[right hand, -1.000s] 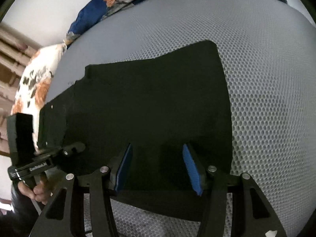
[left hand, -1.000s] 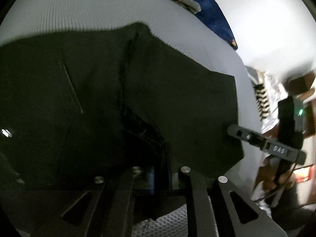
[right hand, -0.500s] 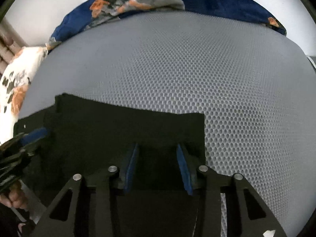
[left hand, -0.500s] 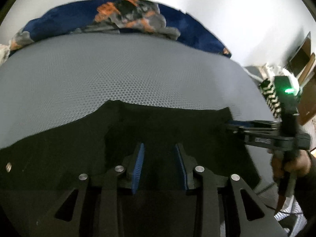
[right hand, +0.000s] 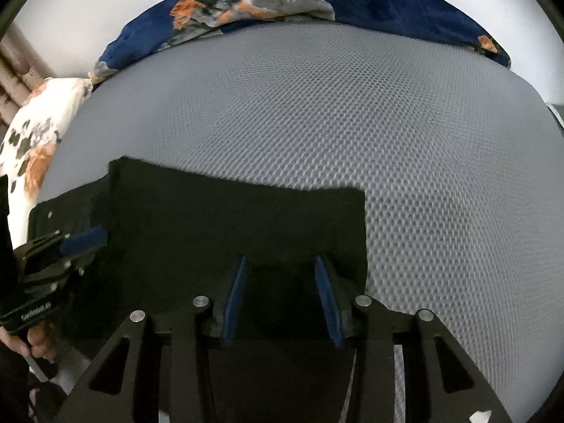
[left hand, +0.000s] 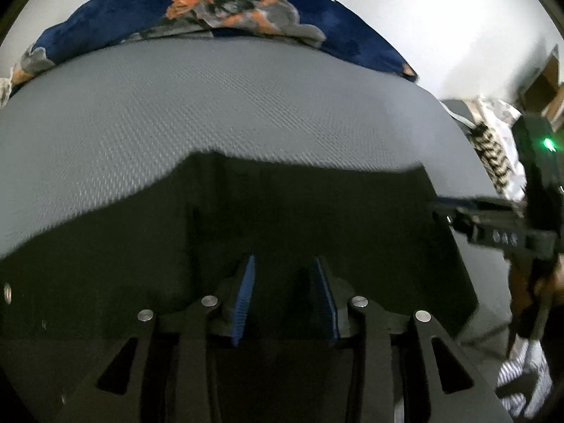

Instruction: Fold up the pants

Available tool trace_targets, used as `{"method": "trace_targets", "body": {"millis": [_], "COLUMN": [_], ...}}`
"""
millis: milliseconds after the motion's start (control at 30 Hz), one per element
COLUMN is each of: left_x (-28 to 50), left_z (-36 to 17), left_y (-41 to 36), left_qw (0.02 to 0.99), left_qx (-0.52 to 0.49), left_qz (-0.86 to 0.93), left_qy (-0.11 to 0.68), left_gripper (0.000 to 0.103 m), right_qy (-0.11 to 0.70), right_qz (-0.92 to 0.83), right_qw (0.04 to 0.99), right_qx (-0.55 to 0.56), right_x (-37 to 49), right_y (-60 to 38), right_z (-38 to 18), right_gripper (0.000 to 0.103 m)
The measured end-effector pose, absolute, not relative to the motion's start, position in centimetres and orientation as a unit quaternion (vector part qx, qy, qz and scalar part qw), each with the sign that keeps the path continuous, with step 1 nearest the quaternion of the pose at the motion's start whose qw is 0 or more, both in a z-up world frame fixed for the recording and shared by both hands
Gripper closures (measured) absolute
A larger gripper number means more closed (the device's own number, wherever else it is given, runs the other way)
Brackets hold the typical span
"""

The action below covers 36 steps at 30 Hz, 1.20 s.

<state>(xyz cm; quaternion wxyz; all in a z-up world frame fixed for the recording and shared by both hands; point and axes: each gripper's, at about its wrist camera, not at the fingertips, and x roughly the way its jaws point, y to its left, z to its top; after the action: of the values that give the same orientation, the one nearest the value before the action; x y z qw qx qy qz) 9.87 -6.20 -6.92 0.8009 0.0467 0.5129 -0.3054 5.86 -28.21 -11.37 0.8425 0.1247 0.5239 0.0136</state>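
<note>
**Both claws parted over folded black pants on bed**

Left claw [left hand: 283,296]: jaws partly apart and opening, blue pads [left hand: 246,299] clear of the cloth on both sides; black pants [left hand: 299,218] lie under and between them, nothing gripped. Right claw [right hand: 280,299]: jaws partly apart, blue pads [right hand: 326,299] not pressing anything, pants [right hand: 211,225] below the gap, nothing held.

Pants lie flat on the grey mesh-textured bed surface [right hand: 387,123], folded into a rough rectangle. Right wrist view: the right edge of the pants sits just beside the right claw's outer finger, with a square corner above it. Left claw [right hand: 83,239] shows at the far left over the pants' other end, a person's hand [right hand: 35,342] on its handle. Left wrist view: far edge of the pants steps up toward the middle, a small metal button [left hand: 7,292] at the left margin. Right claw [left hand: 454,211] reaches in from the right at the pants' edge, green light on its body; its gap can't be read from this side.

Farther back: navy blanket with orange and grey floral print [right hand: 246,3] bunched along the head of the bed, a white floral pillow [right hand: 38,134] at the left, a white wall [left hand: 440,17] behind.
</note>
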Motion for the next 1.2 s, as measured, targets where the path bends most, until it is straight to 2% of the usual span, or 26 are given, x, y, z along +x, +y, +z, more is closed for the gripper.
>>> {"method": "trace_targets", "body": {"millis": [300,433,567,933,1200], "left_x": [3.2,3.6,4.2,5.9,7.4], "left_z": [-8.0,-8.0,-6.9,-2.7,-2.2], "left_y": [-2.6,-0.9,1.7,13.5,20.1], "left_qw": [0.769,0.778,0.796,0.865,0.871], "left_qx": [0.069,0.046,0.006,-0.046,-0.085], "left_qz": [-0.323,-0.296,-0.271,-0.153,-0.104], "left_qy": [0.547,0.552,0.542,0.475,0.473], "left_gripper": [0.065,0.065,0.065,0.057,0.053], "right_qy": [0.557,0.561,0.560,0.544,0.530], "right_qz": [0.054,0.079,0.102,0.130,0.105], "right_qw": [0.819,0.815,0.816,0.824,0.838], "right_qx": [0.132,0.124,0.104,0.094,0.080], "right_x": [-0.2,-1.3,-1.0,6.5,12.0], "right_y": [-25.2,-22.3,-19.3,-14.1,-12.1], "right_z": [-12.6,-13.0,-13.0,-12.0,-11.2], "right_gripper": [0.064,0.057,0.057,0.057,0.058]}}
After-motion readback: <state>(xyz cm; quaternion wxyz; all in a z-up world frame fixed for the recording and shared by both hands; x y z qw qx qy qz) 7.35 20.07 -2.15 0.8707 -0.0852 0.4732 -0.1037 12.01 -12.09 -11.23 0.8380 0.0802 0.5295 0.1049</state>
